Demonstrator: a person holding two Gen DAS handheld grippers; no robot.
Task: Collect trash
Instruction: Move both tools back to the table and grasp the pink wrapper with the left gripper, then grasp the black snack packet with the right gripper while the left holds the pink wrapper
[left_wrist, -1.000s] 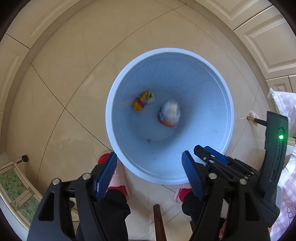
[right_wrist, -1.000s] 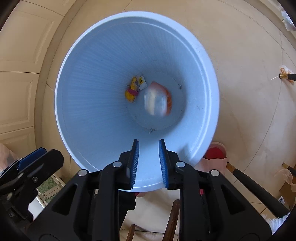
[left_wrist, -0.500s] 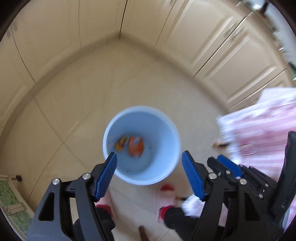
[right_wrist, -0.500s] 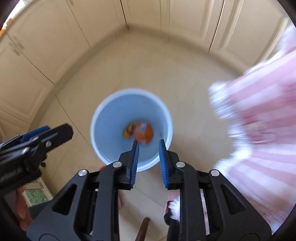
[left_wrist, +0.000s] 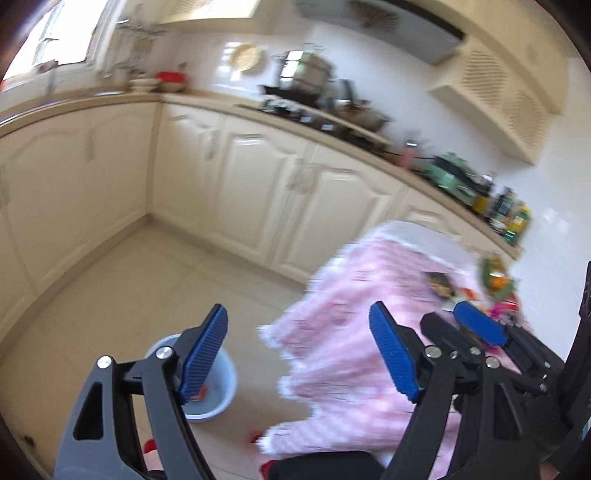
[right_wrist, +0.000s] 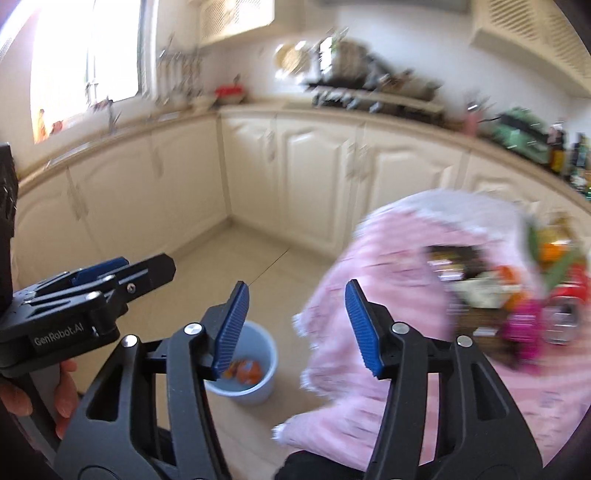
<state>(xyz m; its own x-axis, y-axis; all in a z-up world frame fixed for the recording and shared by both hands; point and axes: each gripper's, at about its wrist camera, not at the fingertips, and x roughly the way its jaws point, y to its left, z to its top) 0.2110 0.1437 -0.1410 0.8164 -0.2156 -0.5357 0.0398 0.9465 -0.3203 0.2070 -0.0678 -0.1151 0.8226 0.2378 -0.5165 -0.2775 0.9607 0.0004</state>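
Observation:
A pale blue bin (right_wrist: 255, 384) stands on the floor far below, with an orange wrapper (right_wrist: 248, 370) inside; in the left wrist view the bin (left_wrist: 218, 391) shows behind the left finger. My left gripper (left_wrist: 299, 354) is high above the floor, its jaws opening with nothing between them. My right gripper (right_wrist: 295, 325) is also raised, jaws opening and empty; it appears beside the left one (left_wrist: 476, 328). On a table with a pink checked cloth (right_wrist: 388, 288) lie blurred wrappers and packets (right_wrist: 524, 306), to the right of both grippers.
Cream kitchen cabinets (left_wrist: 266, 181) run around the corner behind the bin, with pots and bottles on the counter (left_wrist: 332, 110). A hand (right_wrist: 62, 384) holds the left gripper's handle. Tiled floor (left_wrist: 122, 288) lies around the bin.
Both grippers have risen from just above the bin and tilted up toward the kitchen and the table. The right jaws, nearly shut before, now stand apart. The bin looks small and far below.

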